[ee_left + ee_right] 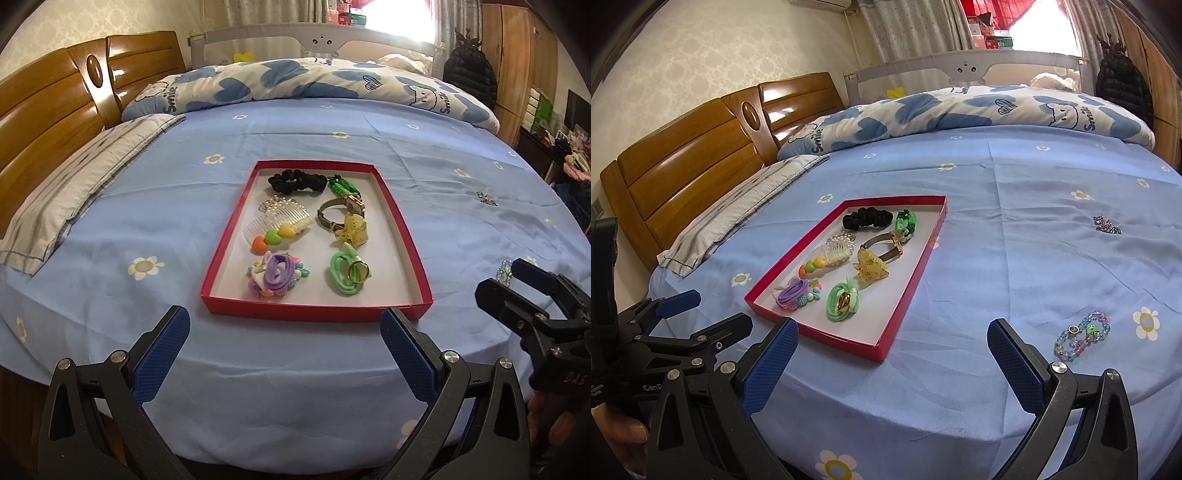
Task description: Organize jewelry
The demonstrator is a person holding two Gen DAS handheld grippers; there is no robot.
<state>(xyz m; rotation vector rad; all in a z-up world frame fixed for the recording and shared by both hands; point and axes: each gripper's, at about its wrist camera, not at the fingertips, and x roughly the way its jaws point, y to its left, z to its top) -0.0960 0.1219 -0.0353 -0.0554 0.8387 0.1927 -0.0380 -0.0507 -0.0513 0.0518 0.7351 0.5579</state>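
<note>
Nearest, in the left wrist view: left gripper [284, 334] with blue-padded fingers spread wide, holding nothing, hovering over the blue flowered bedsheet [147, 206] just short of the near edge of the red tray [399, 221]. To its right: right gripper [892, 349], likewise spread wide and bare, poised above the sheet beside the tray's near right corner.

Just beside the right gripper's right finger, loose on the sheet, outside the tray: a pastel beaded bracelet [1082, 336]. Farther back on the right, well apart from the tray, also loose on the sheet: a small silvery chain piece [1107, 225].

Inside the tray, front row: a cluster of pastel hair ties [275, 275] on the left, green hair ties with a gold ring [347, 275] on the right. Middle: heart-shaped hair clip in orange, green and yellow [271, 238], clear comb with pearls [275, 218], yellow claw clip [351, 229] touching a watch [341, 208]. Back row: black scrunchie [297, 181] and, touching it, a green woven bracelet [343, 186].

Beyond: striped pillow [77, 188] on the left, blue-heart duvet [306, 83], wooden headboard [48, 110].
</note>
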